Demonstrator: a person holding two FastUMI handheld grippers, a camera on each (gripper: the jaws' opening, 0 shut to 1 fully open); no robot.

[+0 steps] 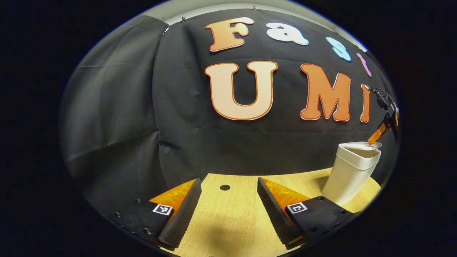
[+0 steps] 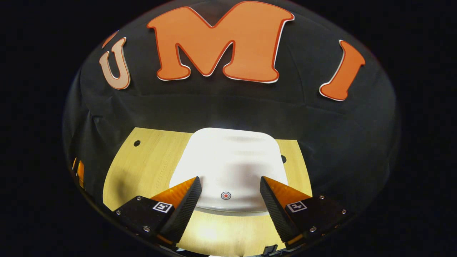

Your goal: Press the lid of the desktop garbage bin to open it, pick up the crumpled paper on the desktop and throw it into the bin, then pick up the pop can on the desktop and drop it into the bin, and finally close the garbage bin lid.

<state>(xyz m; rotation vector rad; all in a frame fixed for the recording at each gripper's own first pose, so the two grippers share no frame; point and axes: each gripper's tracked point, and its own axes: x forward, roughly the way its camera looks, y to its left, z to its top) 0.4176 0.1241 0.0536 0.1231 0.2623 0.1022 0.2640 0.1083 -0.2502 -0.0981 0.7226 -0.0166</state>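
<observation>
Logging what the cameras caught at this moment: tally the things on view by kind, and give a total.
Garbage bin: 1
Tools: 2, the left tool and the right tool, both open
Table: 1
Red ring mark: 1
Total: 5

Desktop garbage bin [image 1: 351, 171], white.
Upright on wooden desk [image 1: 232, 217], tapered toward base; lid [image 2: 228, 167] closed, flat, rounded corners, small red ring mark near front edge.
</observation>
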